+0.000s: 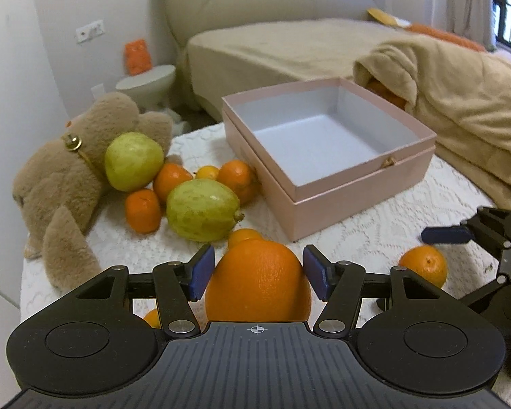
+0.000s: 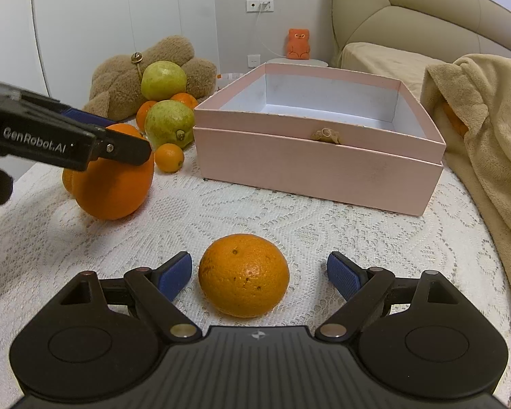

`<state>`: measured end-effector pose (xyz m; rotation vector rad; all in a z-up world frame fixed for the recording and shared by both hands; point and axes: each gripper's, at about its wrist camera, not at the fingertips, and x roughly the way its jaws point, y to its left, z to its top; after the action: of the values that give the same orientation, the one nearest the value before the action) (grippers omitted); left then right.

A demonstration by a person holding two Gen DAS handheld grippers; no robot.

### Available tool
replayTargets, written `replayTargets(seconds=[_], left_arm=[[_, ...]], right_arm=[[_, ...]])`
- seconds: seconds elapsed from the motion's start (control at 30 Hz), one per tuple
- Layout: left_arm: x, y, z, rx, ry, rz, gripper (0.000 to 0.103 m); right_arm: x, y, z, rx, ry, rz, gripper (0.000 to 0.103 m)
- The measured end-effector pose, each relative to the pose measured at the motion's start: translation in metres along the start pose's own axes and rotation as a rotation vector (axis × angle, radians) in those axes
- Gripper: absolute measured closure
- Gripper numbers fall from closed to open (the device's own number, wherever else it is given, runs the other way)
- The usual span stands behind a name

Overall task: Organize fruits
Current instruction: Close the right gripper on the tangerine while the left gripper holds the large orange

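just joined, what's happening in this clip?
A person with a gripper in each hand is sorting fruit on a lace-covered table. The left gripper has its jaws clamped on a big orange. The right gripper sits open around a smaller orange, not gripping it. The pink box is empty; more fruit is piled by the teddy bear.

Your left claw (image 1: pixel 257 272) hides the big orange's (image 1: pixel 258 286) lower half in the left wrist view; small orange (image 1: pixel 243 235) behind it mostly covered; another (image 1: pixel 152 318) only a sliver under the linkage; right claw (image 1: pixel 460 235) cut off by frame edge; orange thing (image 2: pixel 454 119) under blanket (image 2: pixel 487 129) can't be ID'd; teddy (image 2: pixel 133 78) partly behind fruit.
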<state>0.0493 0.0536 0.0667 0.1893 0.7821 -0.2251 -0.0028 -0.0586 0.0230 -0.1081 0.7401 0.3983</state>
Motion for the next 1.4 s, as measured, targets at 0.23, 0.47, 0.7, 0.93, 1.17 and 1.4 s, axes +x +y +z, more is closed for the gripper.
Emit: replayTargets(seconds=[0.23, 0.47, 0.7, 0.93, 1.17, 1.4], left_arm=[[-0.004, -0.002, -0.002, 0.038, 0.012, -0.013, 0.038], [-0.015, -0.007, 0.002, 0.123, 0.087, -0.027, 0.038], [-0.027, -0.013, -0.013, 0.179, 0.103, -0.025, 0.028], [-0.026, -0.010, -0.030, 0.111, 0.009, -0.004, 0.017], [-0.016, -0.010, -0.046, 0.076, -0.084, -0.063, 0.024], [-0.014, -0.014, -0.055, 0.046, -0.162, -0.030, 0.025]], right_arm=[[0.000, 0.000, 0.000, 0.000, -0.001, 0.000, 0.015], [0.000, 0.000, 0.000, 0.001, -0.002, 0.000, 0.015], [0.000, 0.000, 0.000, 0.001, -0.003, -0.001, 0.015], [0.001, 0.000, 0.000, 0.001, -0.005, -0.002, 0.015], [0.000, -0.001, -0.001, 0.006, -0.008, 0.002, 0.015], [-0.004, -0.004, -0.001, 0.026, -0.024, -0.023, 0.027]])
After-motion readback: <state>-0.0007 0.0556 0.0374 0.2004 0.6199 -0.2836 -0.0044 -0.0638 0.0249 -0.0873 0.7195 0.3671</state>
